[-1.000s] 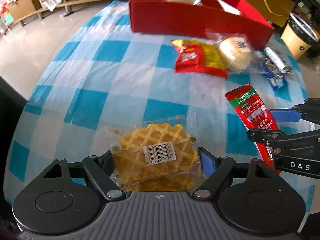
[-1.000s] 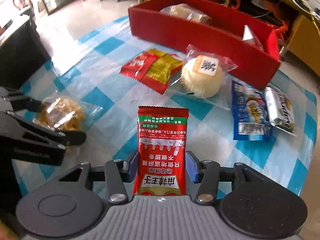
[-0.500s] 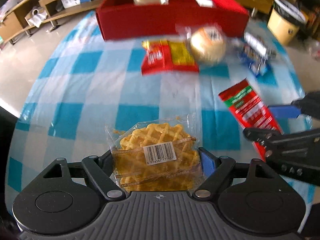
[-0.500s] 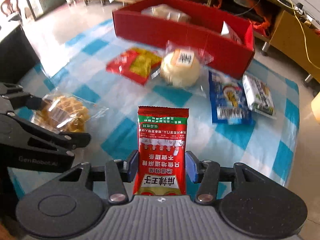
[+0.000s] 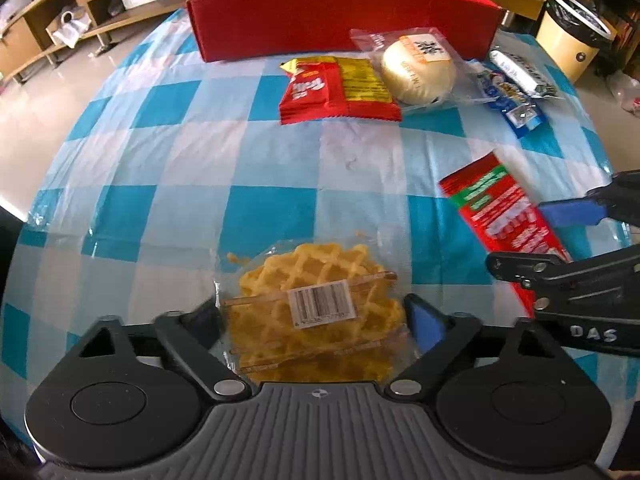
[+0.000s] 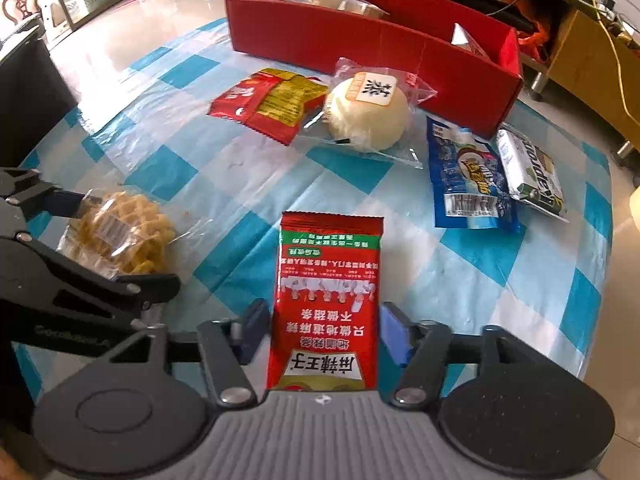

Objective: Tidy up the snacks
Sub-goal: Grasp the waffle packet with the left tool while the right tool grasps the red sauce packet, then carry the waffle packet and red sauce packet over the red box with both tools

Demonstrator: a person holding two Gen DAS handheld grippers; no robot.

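Note:
A clear-wrapped waffle packet (image 5: 316, 304) with a barcode sticker sits between the pads of my left gripper (image 5: 316, 316), which is shut on its sides just above the checked cloth. My right gripper (image 6: 325, 332) points down over a red and green spicy-strip packet (image 6: 326, 300). Its jaws are opening, and a thin gap shows on each side between pad and packet. The left wrist view shows that packet (image 5: 504, 220) at the right, between the right gripper's fingers. The red box (image 6: 360, 44) stands at the far side of the table, holding a few wrapped snacks.
On the blue and white checked cloth (image 5: 180, 152) before the box lie a red and yellow packet (image 6: 268, 100), a wrapped round bun (image 6: 368, 112), a blue packet (image 6: 464, 176) and a white and green bar (image 6: 528, 172). Shelves, cabinets and a bin (image 5: 572, 40) surround the table.
The right gripper's pads have drawn apart from the red packet's sides. The left gripper with the waffle has shifted, so the box and snacks now appear more centred.

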